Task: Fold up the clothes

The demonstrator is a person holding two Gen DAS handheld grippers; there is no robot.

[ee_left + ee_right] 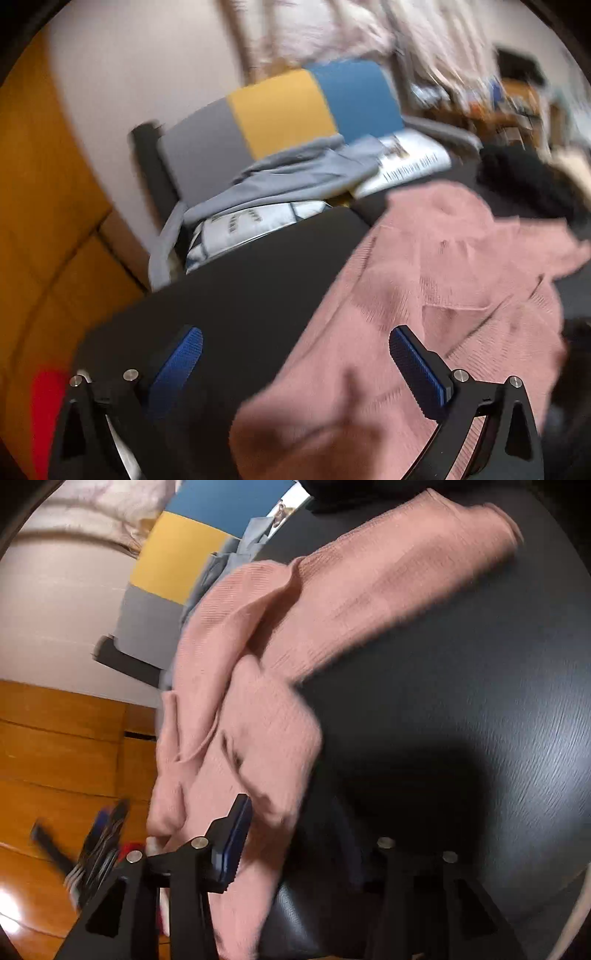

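Pink knit sweater (443, 295) heaped on black table (240, 295), unfolded, bunched; one sleeve (399, 572) stretched out across the tabletop in right wrist view, body hanging over the near edge toward the wooden floor (55, 746).

Step, judged: early, still spreading the garment flat, no fold made yet.

Left gripper (295, 354) released, blue pads wide apart, hovering over the sweater's near edge, nothing between them. Right gripper (299, 834): one pad (236, 842) visible against the knit, the other lost in shadow and fabric; cannot tell if clenched on cloth or not. Heavy motion blur in both views.

Next, probably: pinch hem or shoulder with each gripper, pull apart, lay flat with sleeves out. Thick loose knit likely to sag and slip off the edge, so deep bite needed.

Beyond table: chair or sofa back (280, 107) in grey, yellow and blue panels; grey garment (295, 173) draped there over white printed item (406, 162). Dark lettering on that item, too blurred to read. No brand visible anywhere.
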